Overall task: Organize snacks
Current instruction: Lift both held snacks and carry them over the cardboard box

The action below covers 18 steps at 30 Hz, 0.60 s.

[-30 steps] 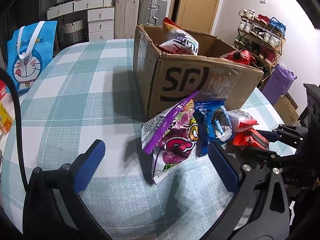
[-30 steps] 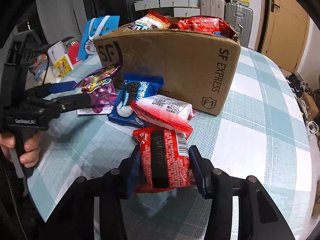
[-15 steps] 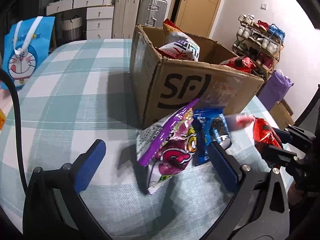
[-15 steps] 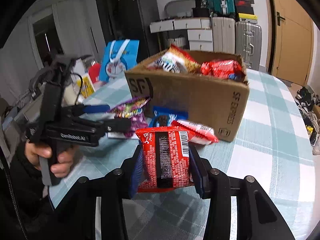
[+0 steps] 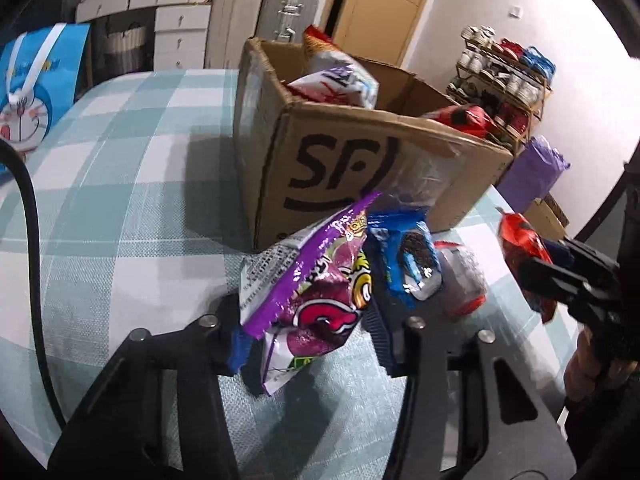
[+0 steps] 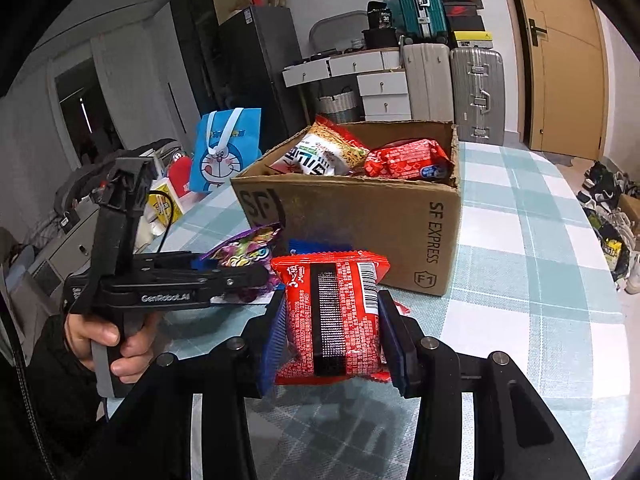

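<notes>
My left gripper [image 5: 308, 336] is shut on a purple snack bag [image 5: 316, 284], which rests on the table in front of the open SF cardboard box [image 5: 360, 168]. My right gripper [image 6: 332, 340] is shut on a red snack packet [image 6: 332, 316] and holds it in the air in front of the box [image 6: 360, 224]. The red packet also shows at the right of the left wrist view [image 5: 524, 248]. A blue cookie pack [image 5: 404, 256] and a red-and-white packet [image 5: 460, 280] lie beside the purple bag. The box holds several snack bags [image 6: 320, 152].
The checked tablecloth [image 6: 520, 240] covers the table. A blue Doraemon bag [image 6: 224, 152] stands at the table's far left. Suitcases [image 6: 476, 92] and drawers stand behind; a shoe rack [image 5: 504, 76] is to the right.
My left gripper has closed on the purple bag. My right gripper has lifted the red packet off the table and raised it toward the box.
</notes>
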Available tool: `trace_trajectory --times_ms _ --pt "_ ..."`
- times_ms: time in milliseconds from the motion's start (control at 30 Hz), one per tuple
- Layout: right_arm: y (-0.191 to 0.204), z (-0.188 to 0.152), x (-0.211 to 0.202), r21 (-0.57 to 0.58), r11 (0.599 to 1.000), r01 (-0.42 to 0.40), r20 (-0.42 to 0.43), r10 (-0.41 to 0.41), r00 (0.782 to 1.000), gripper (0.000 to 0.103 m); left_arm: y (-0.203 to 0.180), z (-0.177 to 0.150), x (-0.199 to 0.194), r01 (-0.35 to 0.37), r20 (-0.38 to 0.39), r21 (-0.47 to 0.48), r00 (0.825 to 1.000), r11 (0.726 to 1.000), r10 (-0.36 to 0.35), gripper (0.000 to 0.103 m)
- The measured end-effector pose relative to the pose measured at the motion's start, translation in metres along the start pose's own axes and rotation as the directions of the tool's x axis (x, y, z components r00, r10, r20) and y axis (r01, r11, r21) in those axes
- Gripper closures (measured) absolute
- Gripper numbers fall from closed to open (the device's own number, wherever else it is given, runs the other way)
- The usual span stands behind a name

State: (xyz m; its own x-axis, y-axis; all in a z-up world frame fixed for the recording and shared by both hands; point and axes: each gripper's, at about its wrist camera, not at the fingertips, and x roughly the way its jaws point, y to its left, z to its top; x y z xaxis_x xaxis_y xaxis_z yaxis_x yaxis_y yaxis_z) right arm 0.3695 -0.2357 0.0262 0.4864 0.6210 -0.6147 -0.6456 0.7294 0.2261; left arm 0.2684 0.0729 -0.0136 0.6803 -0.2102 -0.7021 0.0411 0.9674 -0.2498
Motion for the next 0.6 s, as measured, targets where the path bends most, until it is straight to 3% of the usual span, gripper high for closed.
trace_trajectory --times_ms 233,600 --pt "-0.004 0.001 -0.001 0.011 1.000 0.006 0.011 -0.007 1.000 0.059 -0.002 -0.005 -0.010 0.006 0.020 0.026 1.000 1.000 -0.007 0.059" --pt "-0.013 0.003 -0.011 0.051 0.998 0.023 0.058 -0.026 0.998 0.059 -0.001 -0.001 -0.052 0.019 0.123 0.026 0.992 0.999 -0.022 0.059"
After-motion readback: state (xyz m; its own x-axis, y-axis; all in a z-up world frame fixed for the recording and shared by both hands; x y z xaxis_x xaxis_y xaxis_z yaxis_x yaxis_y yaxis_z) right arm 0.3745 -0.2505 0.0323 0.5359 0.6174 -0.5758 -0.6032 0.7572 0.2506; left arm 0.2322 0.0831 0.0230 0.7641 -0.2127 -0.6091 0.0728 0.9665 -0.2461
